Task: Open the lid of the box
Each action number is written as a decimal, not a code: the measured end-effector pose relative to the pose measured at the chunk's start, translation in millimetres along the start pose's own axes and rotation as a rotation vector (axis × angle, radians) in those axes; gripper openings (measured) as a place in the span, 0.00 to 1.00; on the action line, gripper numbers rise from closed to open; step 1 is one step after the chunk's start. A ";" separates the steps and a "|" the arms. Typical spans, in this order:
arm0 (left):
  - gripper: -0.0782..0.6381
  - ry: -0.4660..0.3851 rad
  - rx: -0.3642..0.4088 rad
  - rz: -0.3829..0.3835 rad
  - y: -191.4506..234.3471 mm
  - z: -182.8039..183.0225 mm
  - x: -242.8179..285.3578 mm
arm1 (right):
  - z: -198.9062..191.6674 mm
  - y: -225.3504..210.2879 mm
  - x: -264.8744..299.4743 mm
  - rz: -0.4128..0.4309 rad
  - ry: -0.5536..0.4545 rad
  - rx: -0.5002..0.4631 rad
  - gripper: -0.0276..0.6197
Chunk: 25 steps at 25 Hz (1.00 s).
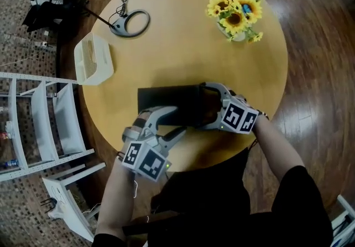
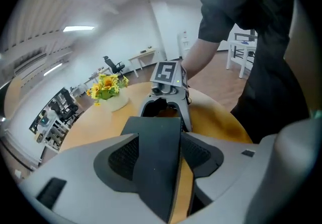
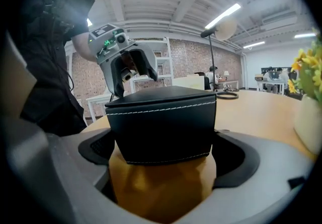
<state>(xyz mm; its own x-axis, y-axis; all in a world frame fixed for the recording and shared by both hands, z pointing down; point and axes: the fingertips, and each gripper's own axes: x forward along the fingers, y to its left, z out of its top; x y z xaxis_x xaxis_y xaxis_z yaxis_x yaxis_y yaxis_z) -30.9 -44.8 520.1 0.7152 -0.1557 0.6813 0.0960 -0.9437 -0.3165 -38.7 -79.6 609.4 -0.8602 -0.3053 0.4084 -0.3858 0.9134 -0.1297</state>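
The black white-stitched leather box (image 1: 166,99) lies near the round wooden table's (image 1: 183,46) front edge. The right gripper (image 3: 163,152) clamps 1 end, and the left gripper's (image 2: 161,155) jaws stand parted around the other. Best pinch only the lid, then lift slowly.

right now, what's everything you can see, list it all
table: one, round, tan wood, middle of view
box: one, black, lid down, near side of the table
sunflowers: one bunch, yellow, in a white pot, far right of the table
ring with cord: one, black, far left of the table
basket: one, white, left rim of the table
rack: one, white, on the floor left of the table
left gripper: one, grey, open, around the box's near left corner
right gripper: one, grey, shut on the box's right end
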 end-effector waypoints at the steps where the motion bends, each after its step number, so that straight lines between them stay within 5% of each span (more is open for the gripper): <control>1: 0.48 0.000 0.004 -0.011 -1.4 0.6 3.3 | -0.5 0.1 0.6 0.000 0.001 -0.001 0.98; 9: 0.50 0.020 0.028 -0.032 -0.1 3.2 3.9 | -1.9 1.3 1.9 0.002 0.003 -0.008 0.98; 11: 0.51 -0.015 0.022 0.028 13.6 12.2 -3.8 | -1.6 1.3 1.7 -0.001 0.003 -0.008 0.98; 13: 0.24 -0.120 -0.020 0.146 46.7 32.2 -23.2 | -1.5 1.4 1.8 -0.002 0.004 -0.009 0.97; 14: 0.25 -0.161 -0.061 0.169 61.3 40.2 -32.6 | -1.4 1.5 1.9 -0.001 0.004 -0.010 0.98; 15: 0.35 -0.177 -0.106 0.153 69.1 43.8 -38.3 | -1.3 1.8 1.9 -0.001 0.004 -0.010 0.98; 17: 0.38 -0.129 -0.156 0.025 59.1 38.4 -36.2 | -1.7 2.2 1.4 -0.002 0.004 -0.006 0.98; 20: 0.39 -0.021 -0.044 -0.156 14.3 20.8 -14.2 | -3.6 1.7 1.3 -0.005 0.006 -0.007 0.98; 25: 0.46 0.034 0.082 -0.199 -9.6 4.2 11.2 | -1.9 1.4 3.2 -0.004 0.005 -0.011 0.98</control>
<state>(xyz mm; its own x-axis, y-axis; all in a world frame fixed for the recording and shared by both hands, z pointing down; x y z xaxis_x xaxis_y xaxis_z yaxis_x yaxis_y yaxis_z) -20.9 -36.2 528.0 0.6531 0.0206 0.7570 0.2904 -0.9300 -0.2252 -41.4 -78.9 612.3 -0.8573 -0.3073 0.4130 -0.3850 0.9154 -0.1180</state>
